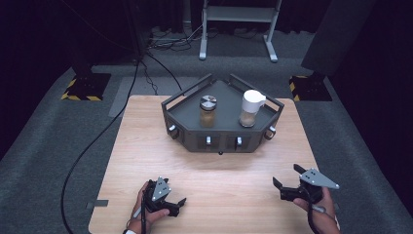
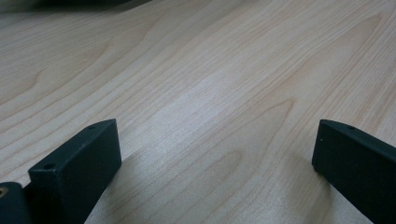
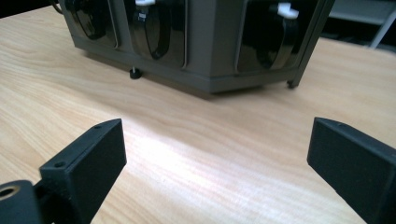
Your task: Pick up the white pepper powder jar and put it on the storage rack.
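- In the right gripper view, bare wood of the table (image 3: 196, 154) lies nearest, between the released jaws of the right gripper (image 3: 215, 154); nothing is held.
- The left gripper (image 2: 217, 154) is likewise spread wide and empty, with plain table ahead of its jaws.
- The rack (image 1: 221, 127) stands well ahead of both pairs of jaws; on its top tray a jar (image 1: 208, 111) with a metal lid sits ahead of the left jaws, and a white jug (image 1: 250, 107) ahead of the right.
- The jar is judged to be glass: stiff, smooth, breakable, moderately heavy with its brown filling. It is best gripped around the straight body below the lid.
- The jug looks like light plastic; its round body, not the handle, is judged the safer hold.
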`<state>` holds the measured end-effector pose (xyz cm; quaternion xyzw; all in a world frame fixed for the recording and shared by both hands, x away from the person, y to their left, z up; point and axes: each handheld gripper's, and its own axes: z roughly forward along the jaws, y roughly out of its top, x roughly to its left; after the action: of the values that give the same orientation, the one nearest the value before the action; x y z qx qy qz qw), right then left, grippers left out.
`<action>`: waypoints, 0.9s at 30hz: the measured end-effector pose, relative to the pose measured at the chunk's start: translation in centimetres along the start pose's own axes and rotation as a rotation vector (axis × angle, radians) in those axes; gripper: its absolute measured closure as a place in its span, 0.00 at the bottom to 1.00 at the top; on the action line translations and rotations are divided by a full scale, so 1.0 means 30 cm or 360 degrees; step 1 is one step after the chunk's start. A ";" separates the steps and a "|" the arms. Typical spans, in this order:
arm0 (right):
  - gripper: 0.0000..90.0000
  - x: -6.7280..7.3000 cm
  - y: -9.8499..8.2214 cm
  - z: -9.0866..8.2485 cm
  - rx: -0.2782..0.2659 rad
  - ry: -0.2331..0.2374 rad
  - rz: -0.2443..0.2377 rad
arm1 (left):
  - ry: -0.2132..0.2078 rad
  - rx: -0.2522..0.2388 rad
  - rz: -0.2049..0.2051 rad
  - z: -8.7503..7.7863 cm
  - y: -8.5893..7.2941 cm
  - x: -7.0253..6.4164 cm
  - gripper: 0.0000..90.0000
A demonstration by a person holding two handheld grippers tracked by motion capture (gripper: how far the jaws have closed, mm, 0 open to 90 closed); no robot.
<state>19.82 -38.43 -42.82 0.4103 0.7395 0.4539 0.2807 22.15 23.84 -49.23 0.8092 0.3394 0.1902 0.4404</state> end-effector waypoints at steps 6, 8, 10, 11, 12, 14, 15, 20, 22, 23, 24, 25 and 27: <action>0.05 -0.002 -0.031 0.011 0.0025 -0.0004 0.0013 | 0.0000 0.0000 -0.0001 0.000 0.000 0.000 0.01; 0.05 0.001 -0.043 0.016 0.0041 -0.0007 0.0018 | 0.0000 0.0000 -0.0001 0.000 0.000 0.000 0.01; 0.05 0.001 -0.056 0.022 0.0056 -0.0003 0.0026 | 0.0000 0.0000 -0.0002 0.000 0.000 0.000 0.01; 0.05 0.004 -0.062 0.025 0.0066 -0.0003 0.0030 | 0.0000 0.0000 -0.0002 0.000 0.000 0.000 0.01; 0.05 0.005 -0.068 0.028 0.0075 -0.0001 0.0032 | 0.0000 0.0000 -0.0001 0.000 0.000 0.000 0.01; 0.05 0.008 -0.081 0.034 0.0091 0.0004 0.0038 | 0.0000 0.0000 -0.0001 0.000 0.000 0.000 0.01; 0.05 0.009 -0.086 0.037 0.0104 0.0007 0.0041 | 0.0000 -0.0001 -0.0002 0.000 0.000 0.000 0.01; 0.05 0.012 -0.112 0.044 0.0133 0.0010 0.0058 | 0.0000 0.0000 -0.0002 0.000 0.000 0.000 0.01; 0.05 0.013 -0.120 0.044 0.0140 0.0014 0.0064 | 0.0000 0.0000 -0.0002 0.000 0.000 0.000 0.01; 0.05 0.014 -0.124 0.045 0.0143 0.0013 0.0065 | -0.0001 0.0000 -0.0002 0.000 0.000 0.000 0.01; 0.05 0.014 -0.127 0.046 0.0146 0.0016 0.0072 | -0.0001 -0.0001 -0.0001 0.000 0.000 0.000 0.01; 0.05 0.014 -0.130 0.048 0.0152 0.0021 0.0072 | 0.0000 0.0000 -0.0001 0.000 0.000 0.000 0.01; 0.05 0.018 -0.134 0.051 0.0165 0.0019 0.0059 | 0.0000 0.0000 0.0000 0.000 0.000 0.000 0.01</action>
<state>19.34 -38.31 -47.13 0.4351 0.7559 0.4226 0.2463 22.15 23.84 -49.23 0.8091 0.3395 0.1900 0.4404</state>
